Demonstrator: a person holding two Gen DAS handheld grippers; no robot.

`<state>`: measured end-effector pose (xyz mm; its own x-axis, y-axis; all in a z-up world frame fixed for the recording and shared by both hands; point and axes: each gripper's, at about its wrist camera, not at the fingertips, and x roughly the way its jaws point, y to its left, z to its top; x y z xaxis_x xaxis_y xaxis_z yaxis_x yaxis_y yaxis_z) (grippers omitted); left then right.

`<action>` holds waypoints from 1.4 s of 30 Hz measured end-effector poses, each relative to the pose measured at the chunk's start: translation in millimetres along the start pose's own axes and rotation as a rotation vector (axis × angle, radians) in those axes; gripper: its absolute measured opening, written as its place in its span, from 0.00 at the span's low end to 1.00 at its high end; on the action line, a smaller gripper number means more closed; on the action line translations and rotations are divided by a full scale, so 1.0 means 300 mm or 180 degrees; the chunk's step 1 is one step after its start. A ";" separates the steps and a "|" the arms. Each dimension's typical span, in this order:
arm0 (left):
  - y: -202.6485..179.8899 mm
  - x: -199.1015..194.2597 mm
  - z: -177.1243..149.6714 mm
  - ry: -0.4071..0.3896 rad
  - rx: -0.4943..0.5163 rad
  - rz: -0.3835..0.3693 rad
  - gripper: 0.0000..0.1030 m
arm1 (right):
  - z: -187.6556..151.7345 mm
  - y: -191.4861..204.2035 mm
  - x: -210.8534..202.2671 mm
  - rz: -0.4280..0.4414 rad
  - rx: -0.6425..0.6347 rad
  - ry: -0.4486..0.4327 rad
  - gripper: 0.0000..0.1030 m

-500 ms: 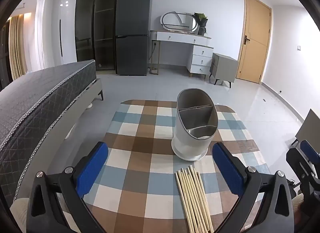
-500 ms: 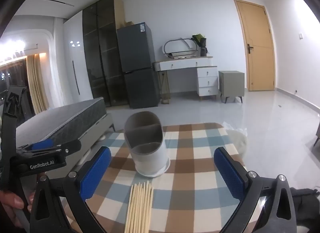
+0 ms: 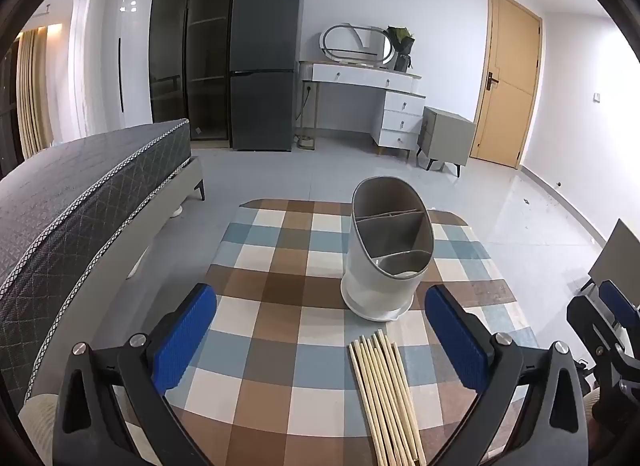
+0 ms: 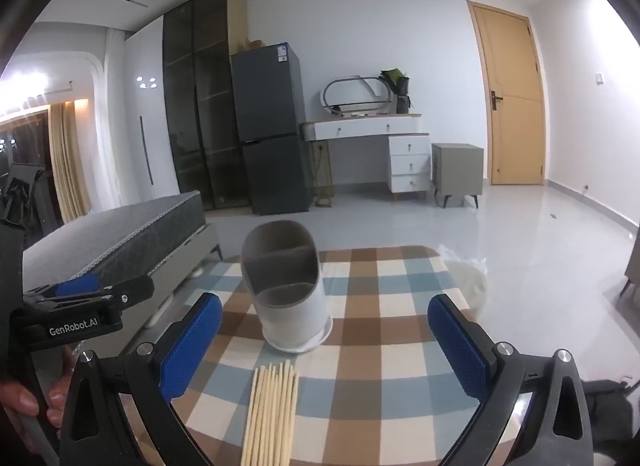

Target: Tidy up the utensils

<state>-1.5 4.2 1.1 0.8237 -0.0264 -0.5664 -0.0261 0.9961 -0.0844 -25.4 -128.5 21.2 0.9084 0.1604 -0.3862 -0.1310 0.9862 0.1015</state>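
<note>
**Both tools wide and empty; chopsticks not yet taken up**

The counter (image 3: 256,350), under a checked cloth, carries everything. The utensil holder (image 3: 386,250) stands upright mid-counter: rigid plastic, probably light, so I judge it could tip if knocked at the rim. The chopsticks (image 3: 384,394) lie bundled flat just in front of it, not touching. They look light, stiff, smooth and prone to roll; I would grip across the bundle near its middle. My left tool (image 3: 320,342) and right tool (image 4: 326,346) hover spread wide, holding nothing. Compared with half a second ago, nothing has shifted noticeably.
</note>
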 end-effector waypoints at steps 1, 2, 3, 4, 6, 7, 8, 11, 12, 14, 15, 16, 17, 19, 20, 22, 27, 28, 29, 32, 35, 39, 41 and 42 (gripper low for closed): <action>0.001 0.000 0.001 0.0011 -0.0006 -0.0009 0.98 | 0.000 -0.002 0.000 -0.0009 0.0002 -0.0001 1.00; 0.000 0.000 0.001 0.0011 -0.0010 -0.0010 0.98 | 0.001 -0.002 -0.005 -0.0016 0.0005 -0.0006 1.00; -0.002 -0.001 0.000 0.0006 -0.0007 -0.0006 0.98 | 0.005 -0.001 -0.009 -0.0014 0.0009 -0.0006 1.00; -0.003 -0.001 0.002 0.0008 -0.0004 -0.0001 0.98 | 0.006 0.000 -0.007 -0.0018 0.0010 -0.0005 1.00; -0.004 0.001 0.002 0.0006 -0.0003 -0.0001 0.98 | 0.004 0.002 -0.007 -0.0027 0.0005 -0.0007 1.00; -0.004 0.002 0.003 0.0008 0.0000 0.0001 0.98 | 0.003 0.002 -0.007 -0.0027 0.0006 -0.0002 1.00; -0.005 0.002 0.005 0.0010 0.0002 0.0004 0.98 | 0.003 0.002 -0.005 -0.0028 0.0005 0.0005 1.00; -0.006 0.009 0.000 0.0013 0.0000 0.0004 0.98 | 0.005 0.004 -0.011 -0.0042 -0.0009 0.0001 1.00; -0.005 0.008 -0.002 0.0010 0.0001 0.0005 0.98 | 0.006 0.004 -0.012 -0.0042 -0.0006 -0.0001 1.00; -0.006 0.010 -0.003 0.0018 0.0006 0.0007 0.98 | 0.007 0.001 -0.015 -0.0048 0.0000 -0.0010 1.00; -0.007 0.010 -0.003 0.0020 0.0009 0.0004 0.98 | 0.009 0.002 -0.015 -0.0051 0.0002 -0.0010 1.00; -0.008 0.011 -0.003 0.0023 0.0013 0.0008 0.98 | 0.010 0.001 -0.015 -0.0051 0.0007 -0.0010 1.00; -0.008 0.011 -0.005 0.0025 0.0017 0.0012 0.98 | 0.010 0.000 -0.014 -0.0053 0.0010 -0.0008 1.00; -0.004 0.008 -0.008 0.0026 0.0022 0.0015 0.98 | 0.012 0.001 -0.016 -0.0051 0.0015 -0.0007 1.00; -0.004 0.008 -0.008 0.0029 0.0023 0.0017 0.98 | 0.012 0.001 -0.017 -0.0049 0.0018 -0.0007 1.00; -0.001 0.008 -0.010 0.0024 0.0017 0.0016 0.98 | 0.012 0.000 -0.017 -0.0055 0.0016 -0.0008 1.00; -0.001 0.008 -0.011 0.0038 0.0015 0.0012 0.98 | 0.011 -0.003 -0.016 -0.0058 0.0010 -0.0005 1.00; -0.001 0.008 -0.011 0.0040 0.0015 0.0012 0.98 | 0.011 -0.003 -0.017 -0.0058 0.0007 -0.0007 1.00; -0.002 0.008 -0.010 0.0040 0.0015 0.0009 0.98 | 0.009 -0.002 -0.020 -0.0047 0.0003 -0.0017 1.00; -0.003 0.006 -0.011 0.0031 0.0017 0.0003 0.98 | 0.011 0.000 -0.024 -0.0007 -0.0011 -0.0049 1.00; -0.003 0.007 -0.014 0.0037 0.0016 0.0002 0.98 | 0.009 0.005 -0.022 -0.0001 -0.0030 -0.0045 1.00; -0.002 0.006 -0.014 0.0058 0.0001 0.0002 0.98 | 0.010 0.003 -0.019 -0.0009 -0.0018 -0.0035 1.00; -0.003 0.005 -0.014 0.0062 -0.0004 0.0002 0.98 | 0.010 0.003 -0.019 -0.0006 -0.0009 -0.0031 1.00; -0.002 0.005 -0.014 0.0066 -0.0001 0.0001 0.98 | 0.010 0.002 -0.015 -0.0007 -0.0008 -0.0029 1.00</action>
<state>-2.5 3.3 -3.2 0.8117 -0.0277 -0.5834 -0.0266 0.9961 -0.0844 -28.4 -128.6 25.7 0.9122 0.1578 -0.3782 -0.1300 0.9866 0.0983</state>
